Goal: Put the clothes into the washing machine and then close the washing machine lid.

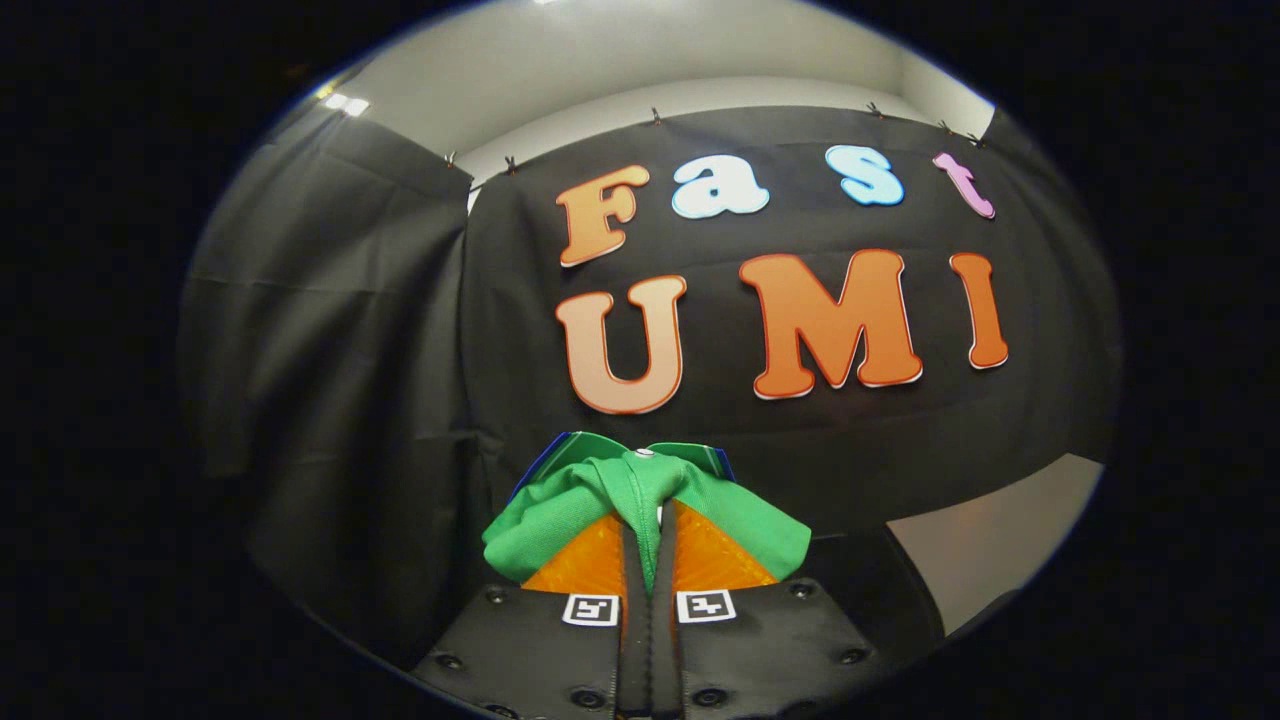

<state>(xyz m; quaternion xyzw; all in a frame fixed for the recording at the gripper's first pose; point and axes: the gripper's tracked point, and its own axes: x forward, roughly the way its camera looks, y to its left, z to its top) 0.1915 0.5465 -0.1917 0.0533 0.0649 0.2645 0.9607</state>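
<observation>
The black cloth wall (400,350) of the booth hangs behind everything, with a pale strip of ceiling (600,70) above it and a light surface (990,550) low to one side. In front of the wall a green garment (640,495) is bunched over the tips of the claw (648,545). The claw is nearly closed, both fingers (590,560) pinching a fold of the garment between them, the cloth spilling to either side.

The fingers (648,520) were pinched together on the green garment (640,500), which bunched over their tips and blocked the way straight ahead. Far beyond hung the black cloth wall (330,350), with open air between on both sides.
</observation>
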